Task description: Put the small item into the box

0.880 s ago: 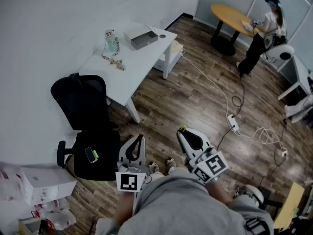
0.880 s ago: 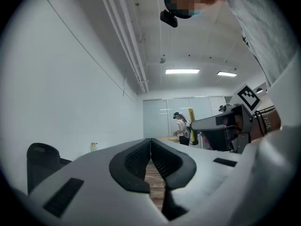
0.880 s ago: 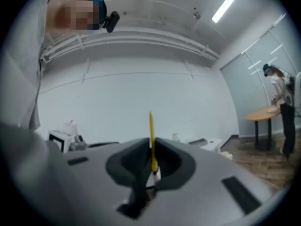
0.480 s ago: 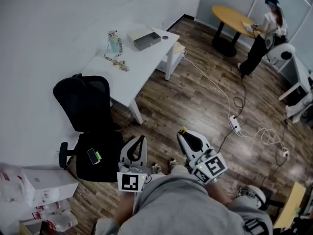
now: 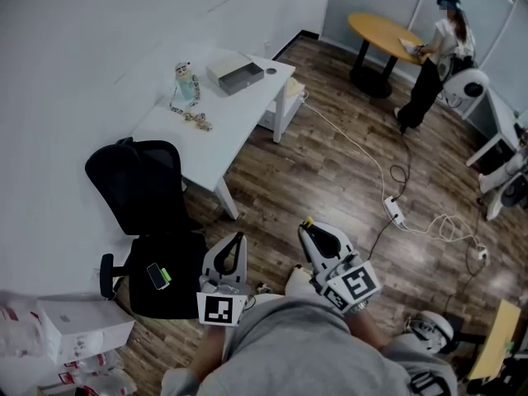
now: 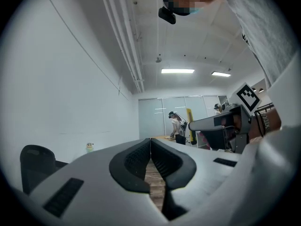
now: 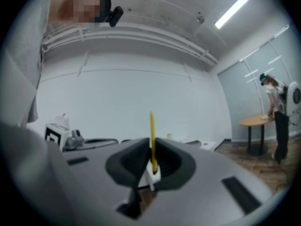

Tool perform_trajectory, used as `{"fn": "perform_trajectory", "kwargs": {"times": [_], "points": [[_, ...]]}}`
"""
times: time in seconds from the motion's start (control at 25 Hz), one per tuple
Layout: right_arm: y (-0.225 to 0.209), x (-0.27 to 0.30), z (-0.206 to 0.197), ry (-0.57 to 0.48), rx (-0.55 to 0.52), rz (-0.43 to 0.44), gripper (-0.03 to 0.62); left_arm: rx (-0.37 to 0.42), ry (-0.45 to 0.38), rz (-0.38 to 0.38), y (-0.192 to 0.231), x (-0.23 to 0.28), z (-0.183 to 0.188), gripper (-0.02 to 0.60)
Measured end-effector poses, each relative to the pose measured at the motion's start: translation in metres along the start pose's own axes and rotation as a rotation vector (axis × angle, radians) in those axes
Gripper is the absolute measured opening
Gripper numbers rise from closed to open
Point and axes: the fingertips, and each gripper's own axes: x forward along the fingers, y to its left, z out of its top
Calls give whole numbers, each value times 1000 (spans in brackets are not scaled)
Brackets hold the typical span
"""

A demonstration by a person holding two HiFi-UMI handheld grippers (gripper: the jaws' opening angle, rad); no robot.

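Over floor (image 5: 330, 163), R tool (image 7: 151, 150) grips yellow item (image 7: 151, 128)

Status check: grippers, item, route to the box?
Left gripper shut, empty. Right gripper shut on small item. Box on far table, out of reach. Chair at table's near end.

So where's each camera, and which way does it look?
Head view: on the head, facing down at the white table and box; torso, left gripper, right gripper show.
Left gripper view: on that gripper, facing along its shut, empty jaws to the glass wall; right gripper shows.
Right gripper view: on that gripper, facing along jaws shut on the small item to the wall.
Shared: head and right gripper views both show the round table.
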Motion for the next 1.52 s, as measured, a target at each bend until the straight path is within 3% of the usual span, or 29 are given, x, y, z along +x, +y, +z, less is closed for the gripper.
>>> {"fn": "perform_trajectory", "kwargs": {"times": [0.36, 1.12, 1.52], "points": [[-50, 5, 0, -13, 9, -72, 58, 3, 4, -89, -19, 52, -8, 34], [-180, 88, 11, 33, 47, 47, 58, 11, 50, 7, -8, 199, -15, 34], [-276, 93, 17, 53, 49, 60, 58, -23, 46, 35, -39, 284, -21, 34]]}}
